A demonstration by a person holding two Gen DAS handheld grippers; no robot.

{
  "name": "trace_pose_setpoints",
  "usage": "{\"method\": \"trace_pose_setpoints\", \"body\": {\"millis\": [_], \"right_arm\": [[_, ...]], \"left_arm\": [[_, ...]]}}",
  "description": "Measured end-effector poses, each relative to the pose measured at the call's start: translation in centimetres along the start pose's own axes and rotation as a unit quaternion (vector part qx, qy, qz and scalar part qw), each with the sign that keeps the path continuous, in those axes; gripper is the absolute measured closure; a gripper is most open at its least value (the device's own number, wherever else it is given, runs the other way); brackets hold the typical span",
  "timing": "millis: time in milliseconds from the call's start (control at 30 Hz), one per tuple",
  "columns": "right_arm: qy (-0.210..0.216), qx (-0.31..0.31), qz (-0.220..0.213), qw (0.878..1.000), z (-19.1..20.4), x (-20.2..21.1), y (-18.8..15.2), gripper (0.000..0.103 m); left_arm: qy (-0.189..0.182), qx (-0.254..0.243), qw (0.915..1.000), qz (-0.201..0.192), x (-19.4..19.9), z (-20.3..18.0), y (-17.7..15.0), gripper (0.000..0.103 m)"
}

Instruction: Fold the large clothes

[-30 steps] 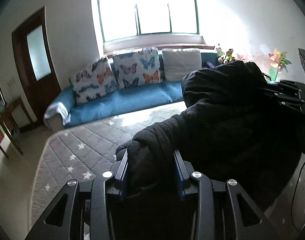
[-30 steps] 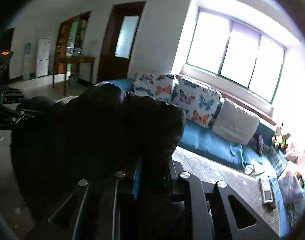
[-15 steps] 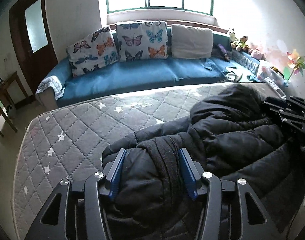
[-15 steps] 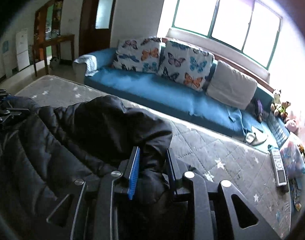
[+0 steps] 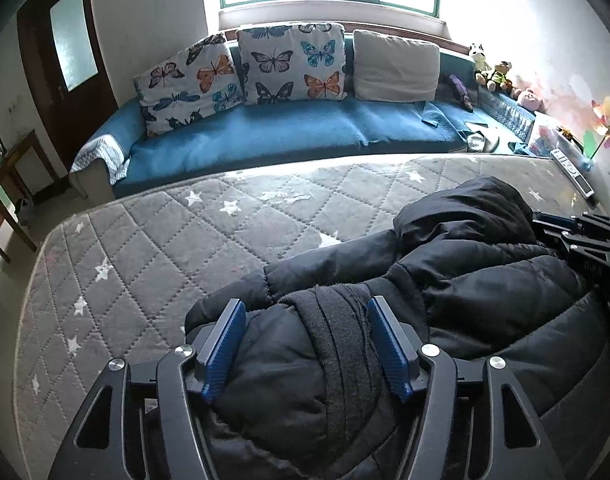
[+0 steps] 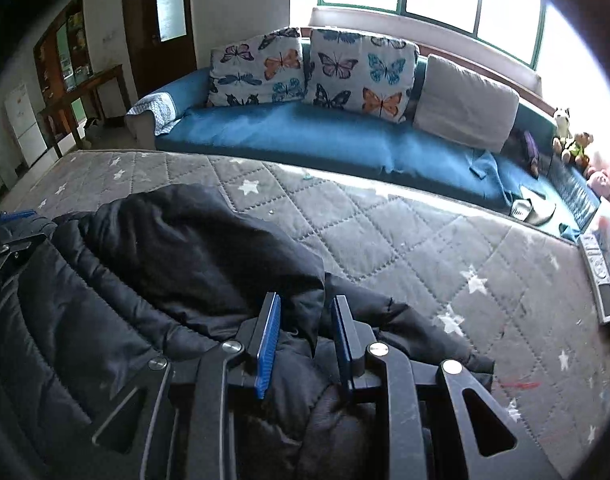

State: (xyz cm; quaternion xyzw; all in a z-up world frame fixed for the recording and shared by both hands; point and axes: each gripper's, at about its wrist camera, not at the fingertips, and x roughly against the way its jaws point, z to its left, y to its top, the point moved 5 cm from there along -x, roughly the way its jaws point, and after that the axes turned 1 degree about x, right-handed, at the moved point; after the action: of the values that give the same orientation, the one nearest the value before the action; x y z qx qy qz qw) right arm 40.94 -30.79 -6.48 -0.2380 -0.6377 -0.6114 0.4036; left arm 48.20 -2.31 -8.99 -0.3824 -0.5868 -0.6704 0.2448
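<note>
A black puffy jacket lies bunched on the grey star-quilted mattress. My left gripper is low over its near left end. Its jaws are opening, and a sleeve with a knit cuff lies loosely between the blue pads. My right gripper is at the jacket's right end, shut on a fold of black fabric. Each gripper shows in the other's view: the right gripper at the far right edge, the left gripper at the far left edge.
A blue sofa with butterfly cushions runs along the mattress's far side under a window. A remote control lies at the mattress's right edge. Soft toys sit on the sofa's right end. A wooden table and a door stand at left.
Both grippers came down with the jacket, which hung in front of the cameras and now rests on the mattress. The left jaws have spread apart around the sleeve.
</note>
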Motion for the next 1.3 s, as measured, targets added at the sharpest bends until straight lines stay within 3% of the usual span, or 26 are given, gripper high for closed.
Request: {"method": "trace_pose_setpoints", "body": {"millis": [400,600,667,733,767,900,1000,1300], "right_arm": [[-0.002,0.004,0.021,1.000,-0.2,-0.5,0.7,0.072],[0.003,-0.005,-0.026,1.000,-0.4,3.0,2.0,0.071],[0.008,-0.014,-0.032,0.999,-0.5,4.2,1.9,0.066],[0.008,-0.006,-0.037,0.999,-0.2,5.3,1.4,0.045],[0.008,-0.002,-0.040,0.999,0.1,5.5,1.1,0.042],[0.026,0.019,-0.031,0.999,1.7,5.3,-0.2,0.041],[0.013,0.033,-0.019,0.999,2.0,4.2,-0.6,0.038],[0.014,0.007,-0.007,1.000,1.3,0.8,-1.2,0.033]], "left_arm": [[-0.012,0.021,0.9996,0.017,-2.6,1.0,0.2,0.025],[-0.011,0.023,0.9995,0.020,-2.9,0.9,0.2,0.023],[-0.011,0.024,0.9994,0.021,-3.0,0.9,0.2,0.022],[-0.011,0.026,0.9993,0.024,-3.2,1.0,0.3,0.021],[-0.011,0.027,0.9993,0.025,-3.3,1.0,0.3,0.020],[-0.010,0.027,0.9991,0.030,-3.8,1.0,0.3,0.017],[-0.009,0.026,0.9991,0.032,-4.1,0.9,0.3,0.017],[-0.006,0.033,0.9988,0.037,-4.8,0.9,0.3,0.014]]}}
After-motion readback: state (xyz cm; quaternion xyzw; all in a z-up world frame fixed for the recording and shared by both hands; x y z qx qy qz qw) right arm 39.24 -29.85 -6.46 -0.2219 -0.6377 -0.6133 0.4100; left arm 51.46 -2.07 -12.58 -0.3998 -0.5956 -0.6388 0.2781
